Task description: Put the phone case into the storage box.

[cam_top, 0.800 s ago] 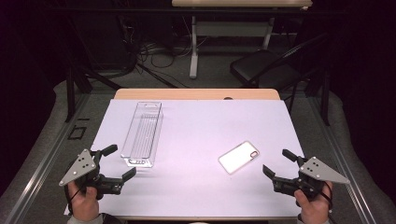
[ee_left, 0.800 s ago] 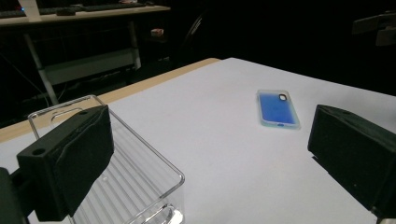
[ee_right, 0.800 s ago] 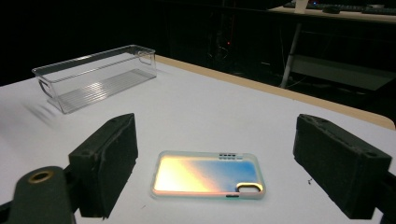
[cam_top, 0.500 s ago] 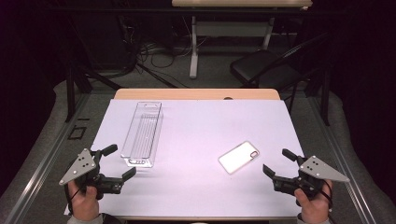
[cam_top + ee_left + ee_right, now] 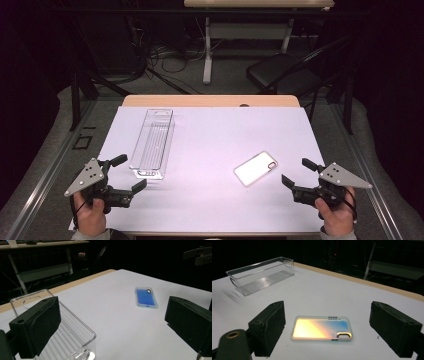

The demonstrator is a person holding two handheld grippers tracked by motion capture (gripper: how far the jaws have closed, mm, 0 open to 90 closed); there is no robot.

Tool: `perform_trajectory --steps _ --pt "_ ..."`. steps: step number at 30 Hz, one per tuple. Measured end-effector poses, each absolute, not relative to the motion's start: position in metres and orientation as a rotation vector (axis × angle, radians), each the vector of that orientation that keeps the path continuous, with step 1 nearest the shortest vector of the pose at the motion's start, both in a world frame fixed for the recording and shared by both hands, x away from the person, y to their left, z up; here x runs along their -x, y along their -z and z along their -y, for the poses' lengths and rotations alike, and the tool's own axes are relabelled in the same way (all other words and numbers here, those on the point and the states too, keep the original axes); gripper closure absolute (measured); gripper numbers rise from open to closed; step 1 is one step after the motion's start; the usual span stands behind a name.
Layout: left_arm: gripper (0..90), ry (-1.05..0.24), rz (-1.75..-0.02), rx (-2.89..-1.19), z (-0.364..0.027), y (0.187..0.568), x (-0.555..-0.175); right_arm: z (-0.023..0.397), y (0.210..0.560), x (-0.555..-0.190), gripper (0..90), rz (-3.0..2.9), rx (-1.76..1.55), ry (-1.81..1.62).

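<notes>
A phone case (image 5: 256, 168) with a shiny iridescent back lies flat on the white table cover, right of centre. The right gripper view shows the phone case (image 5: 321, 328) just beyond my open jaws. My right gripper (image 5: 297, 173) hovers open near the table's right front corner, apart from the case. A clear plastic bin (image 5: 153, 142), long and empty, stands at the left. My left gripper (image 5: 128, 173) is open beside the bin's near end, holding nothing. In the left gripper view the bin (image 5: 65, 328) sits behind the left jaw and the phone case (image 5: 146, 297) lies farther off.
The white cover (image 5: 210, 150) overlays a wooden table whose far edge (image 5: 210, 101) shows. Beyond it stand a dark chair (image 5: 285, 75) and cables on the floor. Open surface lies between the bin and the case.
</notes>
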State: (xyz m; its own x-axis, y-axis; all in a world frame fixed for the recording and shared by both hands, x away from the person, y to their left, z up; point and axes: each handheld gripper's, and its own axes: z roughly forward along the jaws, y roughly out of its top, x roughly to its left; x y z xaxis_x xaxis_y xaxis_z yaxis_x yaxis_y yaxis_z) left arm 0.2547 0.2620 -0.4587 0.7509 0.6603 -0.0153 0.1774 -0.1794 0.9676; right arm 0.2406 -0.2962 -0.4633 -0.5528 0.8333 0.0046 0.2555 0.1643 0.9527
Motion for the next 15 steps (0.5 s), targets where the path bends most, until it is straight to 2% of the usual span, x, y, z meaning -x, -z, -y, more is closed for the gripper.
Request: perform_trajectory --steps 15 --pt "0.4 -0.423 -0.711 -1.793 -0.26 0.452 -0.263 0.297 0.449 -0.269 6.7 -2.058 -1.03 -1.295"
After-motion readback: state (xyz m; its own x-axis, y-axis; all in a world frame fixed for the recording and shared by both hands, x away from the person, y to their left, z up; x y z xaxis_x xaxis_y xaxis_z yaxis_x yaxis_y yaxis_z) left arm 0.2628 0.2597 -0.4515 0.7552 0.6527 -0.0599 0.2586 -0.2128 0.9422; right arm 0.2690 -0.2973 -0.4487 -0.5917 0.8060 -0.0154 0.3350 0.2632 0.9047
